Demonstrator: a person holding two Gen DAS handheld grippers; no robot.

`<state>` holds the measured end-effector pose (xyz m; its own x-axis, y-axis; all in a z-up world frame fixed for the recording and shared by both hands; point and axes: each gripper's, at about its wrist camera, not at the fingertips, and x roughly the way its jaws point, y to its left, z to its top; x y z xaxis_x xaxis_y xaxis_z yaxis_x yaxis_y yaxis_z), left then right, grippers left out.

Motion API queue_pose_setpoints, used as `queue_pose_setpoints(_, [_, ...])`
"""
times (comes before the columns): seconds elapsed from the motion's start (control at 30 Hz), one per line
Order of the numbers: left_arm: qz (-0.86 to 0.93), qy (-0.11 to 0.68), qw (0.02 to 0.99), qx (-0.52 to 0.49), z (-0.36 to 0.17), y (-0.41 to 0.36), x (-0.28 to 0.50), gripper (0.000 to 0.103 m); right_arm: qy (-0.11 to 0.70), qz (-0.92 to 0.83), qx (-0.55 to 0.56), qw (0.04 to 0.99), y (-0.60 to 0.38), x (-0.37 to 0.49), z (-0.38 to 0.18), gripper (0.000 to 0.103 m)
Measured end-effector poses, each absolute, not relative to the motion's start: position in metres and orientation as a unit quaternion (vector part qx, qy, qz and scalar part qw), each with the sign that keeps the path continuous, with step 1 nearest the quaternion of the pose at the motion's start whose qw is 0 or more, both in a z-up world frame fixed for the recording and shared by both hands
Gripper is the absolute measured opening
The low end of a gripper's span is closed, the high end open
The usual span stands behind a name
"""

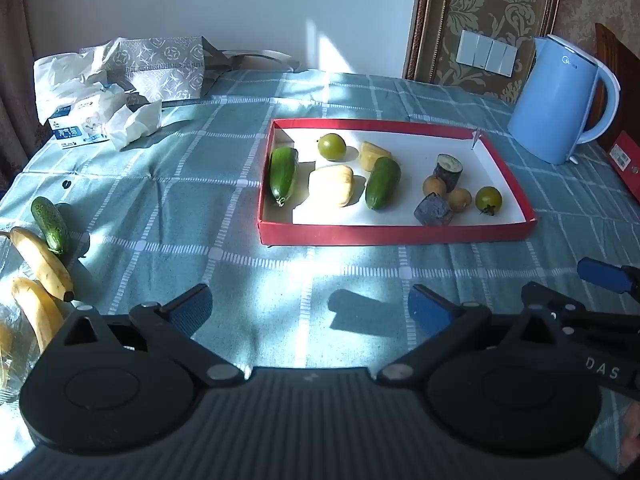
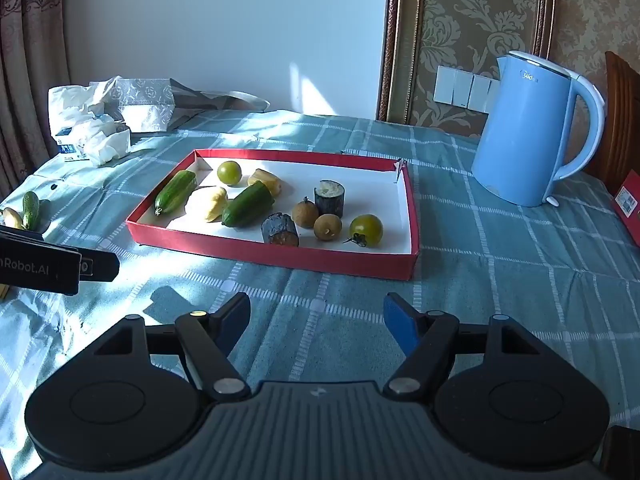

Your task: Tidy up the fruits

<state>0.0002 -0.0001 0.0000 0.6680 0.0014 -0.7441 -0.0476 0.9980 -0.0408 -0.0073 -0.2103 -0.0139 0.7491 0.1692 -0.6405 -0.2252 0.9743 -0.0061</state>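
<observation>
A red tray (image 1: pixel 396 234) (image 2: pixel 280 256) with a white floor holds two cucumbers (image 1: pixel 283 175) (image 1: pixel 383 182), green tomatoes (image 1: pixel 331 146) (image 1: pixel 488 199), yellow pieces (image 1: pixel 331 185), brown longans (image 1: pixel 459 199) and dark cut chunks (image 1: pixel 433 209). Outside it, at the left, lie a small cucumber (image 1: pixel 49 224) (image 2: pixel 30 209) and two bananas (image 1: pixel 40 263). My left gripper (image 1: pixel 310 312) is open and empty over the cloth in front of the tray. My right gripper (image 2: pixel 316 316) is open and empty, also short of the tray.
A blue kettle (image 1: pixel 560 100) (image 2: pixel 532 132) stands at the right. Tissue packs and a patterned box (image 1: pixel 120 88) sit at the back left. A red box (image 1: pixel 626 160) lies at the right edge. The table has a teal checked cloth (image 1: pixel 180 208).
</observation>
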Motion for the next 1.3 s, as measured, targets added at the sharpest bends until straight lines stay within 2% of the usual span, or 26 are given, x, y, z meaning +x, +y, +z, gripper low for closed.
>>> queue_pose_setpoints(1.3, [0.005, 0.387, 0.922, -0.006, 0.005, -0.009, -0.008, 0.103, 0.337, 0.105, -0.045, 0.935, -0.210, -0.009, -0.011, 0.073])
